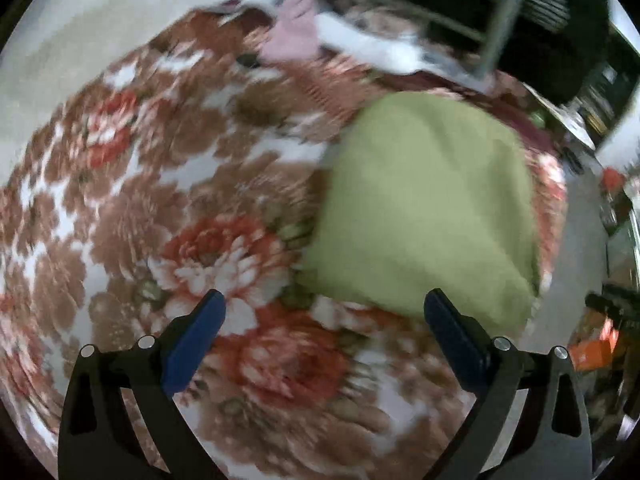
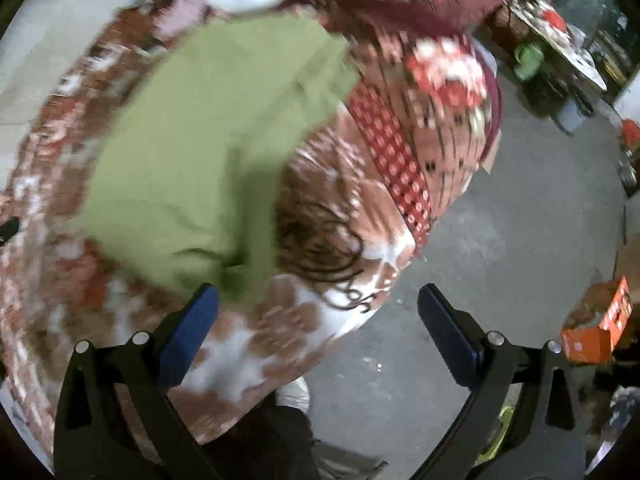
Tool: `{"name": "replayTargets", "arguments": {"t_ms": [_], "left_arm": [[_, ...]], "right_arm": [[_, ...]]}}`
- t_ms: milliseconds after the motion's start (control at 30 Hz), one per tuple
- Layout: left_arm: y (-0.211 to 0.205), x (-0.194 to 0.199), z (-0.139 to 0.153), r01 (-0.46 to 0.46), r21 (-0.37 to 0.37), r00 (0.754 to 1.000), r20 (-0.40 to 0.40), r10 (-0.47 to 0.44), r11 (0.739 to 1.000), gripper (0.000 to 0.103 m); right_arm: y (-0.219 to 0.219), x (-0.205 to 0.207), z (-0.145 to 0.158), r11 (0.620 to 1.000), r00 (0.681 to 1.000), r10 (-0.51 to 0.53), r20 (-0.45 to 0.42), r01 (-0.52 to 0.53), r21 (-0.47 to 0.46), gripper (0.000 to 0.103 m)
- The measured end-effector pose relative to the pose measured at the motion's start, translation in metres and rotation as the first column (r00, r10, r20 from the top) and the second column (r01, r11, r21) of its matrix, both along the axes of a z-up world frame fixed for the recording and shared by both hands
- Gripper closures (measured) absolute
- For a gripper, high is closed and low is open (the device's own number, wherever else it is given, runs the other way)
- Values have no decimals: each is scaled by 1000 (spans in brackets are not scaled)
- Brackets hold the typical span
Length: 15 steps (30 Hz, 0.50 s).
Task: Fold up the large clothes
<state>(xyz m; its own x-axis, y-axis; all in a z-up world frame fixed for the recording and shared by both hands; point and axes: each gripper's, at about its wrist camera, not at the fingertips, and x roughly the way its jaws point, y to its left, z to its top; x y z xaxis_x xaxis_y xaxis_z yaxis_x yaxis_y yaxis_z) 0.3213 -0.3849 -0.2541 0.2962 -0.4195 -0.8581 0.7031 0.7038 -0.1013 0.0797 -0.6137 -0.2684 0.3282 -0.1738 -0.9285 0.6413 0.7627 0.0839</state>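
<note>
A folded green garment [image 1: 424,208] lies flat on a floral bedspread [image 1: 168,184], toward the bed's right side. My left gripper [image 1: 325,304] hovers open above the blanket, its right finger close to the garment's near edge, nothing between the fingers. In the right wrist view the same green garment [image 2: 208,144] covers the upper left, near the corner of the floral bedspread [image 2: 280,320]. My right gripper [image 2: 318,298] is open and empty, its left finger just below the garment's near corner, its right finger over the floor. Both views are motion-blurred.
A pile of pink and white clothes [image 1: 320,36] lies at the bed's far end beside dark shelving [image 1: 500,12]. Grey concrete floor [image 2: 500,248] borders the bed's right side, with an orange box [image 2: 600,328] and clutter [image 2: 560,40] along it. A person's shoe [image 2: 294,394] shows below.
</note>
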Motion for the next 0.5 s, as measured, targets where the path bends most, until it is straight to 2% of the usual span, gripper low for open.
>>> {"name": "replayTargets", "arguments": {"t_ms": [67, 133, 167, 233, 333, 433, 500], "left_arm": [[-8, -26, 23, 70, 3, 997, 36, -70, 998, 5], [-7, -47, 46, 107, -32, 992, 73, -105, 994, 5], [-2, -62, 65, 137, -72, 987, 95, -130, 988, 5], [6, -81, 87, 145, -97, 985, 104, -135, 985, 5], [23, -99, 111, 92, -137, 996, 30, -89, 986, 5], [38, -111, 126, 40, -125, 998, 47, -34, 991, 5], [43, -116, 131, 19, -110, 998, 67, -12, 994, 5]], "right_arm": [[21, -7, 36, 1000, 998, 9, 59, -9, 1, 5], [42, -12, 67, 1000, 995, 7, 97, -6, -7, 5], [55, -14, 84, 1000, 993, 15, 119, -14, -9, 5], [77, -18, 113, 998, 988, 55, 143, -48, -47, 5], [97, -21, 138, 988, 979, 132, 155, -118, -96, 5], [106, -27, 147, 981, 978, 162, 133, -145, -133, 5], [105, -29, 141, 982, 976, 175, 127, -164, -97, 5]]}}
